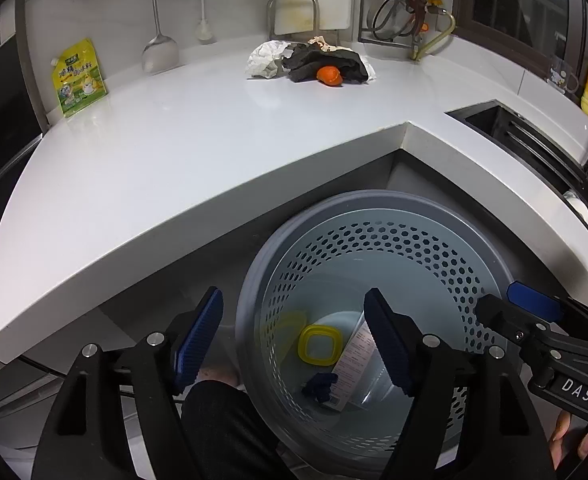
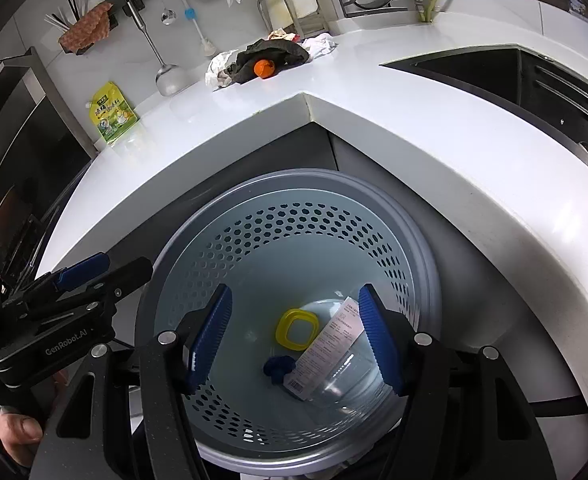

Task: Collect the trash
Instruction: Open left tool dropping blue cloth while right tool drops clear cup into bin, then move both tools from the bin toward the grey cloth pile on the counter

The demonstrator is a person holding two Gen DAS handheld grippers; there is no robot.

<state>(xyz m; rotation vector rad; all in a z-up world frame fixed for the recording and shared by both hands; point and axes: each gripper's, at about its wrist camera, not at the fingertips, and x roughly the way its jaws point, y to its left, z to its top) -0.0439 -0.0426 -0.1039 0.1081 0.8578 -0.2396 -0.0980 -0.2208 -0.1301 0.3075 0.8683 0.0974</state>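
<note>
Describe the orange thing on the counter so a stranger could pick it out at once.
Start at the white counter and look toward the back wall, in front of the cutting board. A small heap of trash lies there: crumpled white paper and a dark cloth. The orange peel sits at the cloth's front edge, the only bright orange, rounded thing there.

Each claw is a black frame with two angled arms, silver round bolts at the pivots and ribbed blue pads on the inner faces. The left claw [image 1: 294, 344] body reads "GenRobot.AI" in the right wrist view; the right claw [image 2: 294, 340] carries a "DAS" label.
</note>
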